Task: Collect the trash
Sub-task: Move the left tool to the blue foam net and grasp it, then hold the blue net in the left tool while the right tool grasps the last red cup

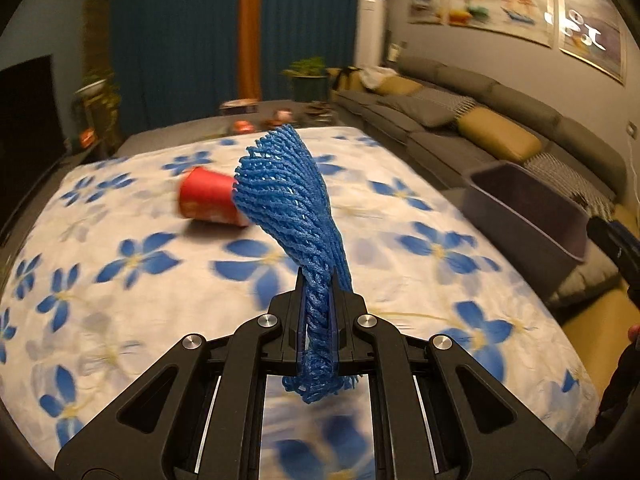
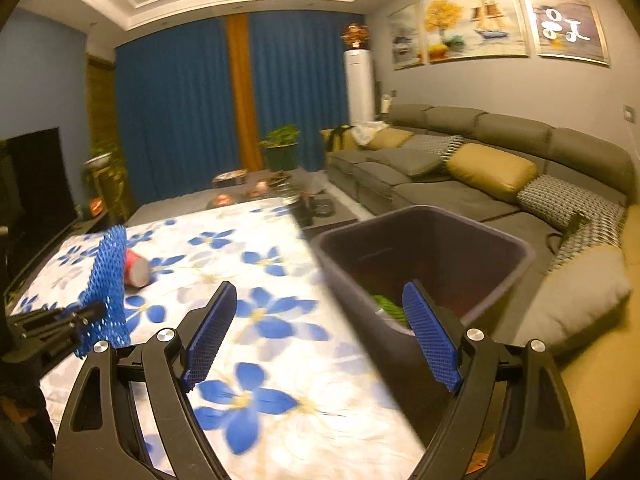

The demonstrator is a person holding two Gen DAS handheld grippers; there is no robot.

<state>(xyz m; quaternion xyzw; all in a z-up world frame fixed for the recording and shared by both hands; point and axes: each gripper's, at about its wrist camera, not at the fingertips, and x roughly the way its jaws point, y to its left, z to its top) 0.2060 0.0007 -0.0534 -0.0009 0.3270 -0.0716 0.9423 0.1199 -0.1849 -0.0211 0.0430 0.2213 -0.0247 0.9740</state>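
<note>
Left gripper (image 1: pixel 316 292): my jaws are clamped on the blue foam net (image 1: pixel 288 196). The net stands up out of the jaws and fans wide at its top, with a short frayed end hanging below them. It is lifted clear of the desk.

Right gripper (image 2: pixel 324 340): my jaws are spread wide with nothing between them. The blue ribbed pads (image 2: pixel 212 336) face each other across the gap. The left pad sits over the desk edge, the right one over the bin.

Landmark, desk (image 1: pixel 120 320): covered with a white cloth printed with blue flowers. I take all places from it.

Red paper cup (image 1: pixel 208 200): lies on its side on the desk, toward the far half, behind the net in the left wrist view. In the right wrist view its open mouth shows beside the net.

Bin (image 2: pixel 520 248): a dark rectangular tub, standing off the right edge of the desk, between the desk and the sofa. Something green (image 2: pixel 390 308) lies at its bottom; I cannot tell what it is.

Sofa (image 2: pixel 460 192): grey, with mustard and patterned cushions, along the wall right of the desk.

Blue curtains (image 2: pixel 180 120): beyond the far end of the desk.

Focus: both views are motion-blurred over the desk.
</note>
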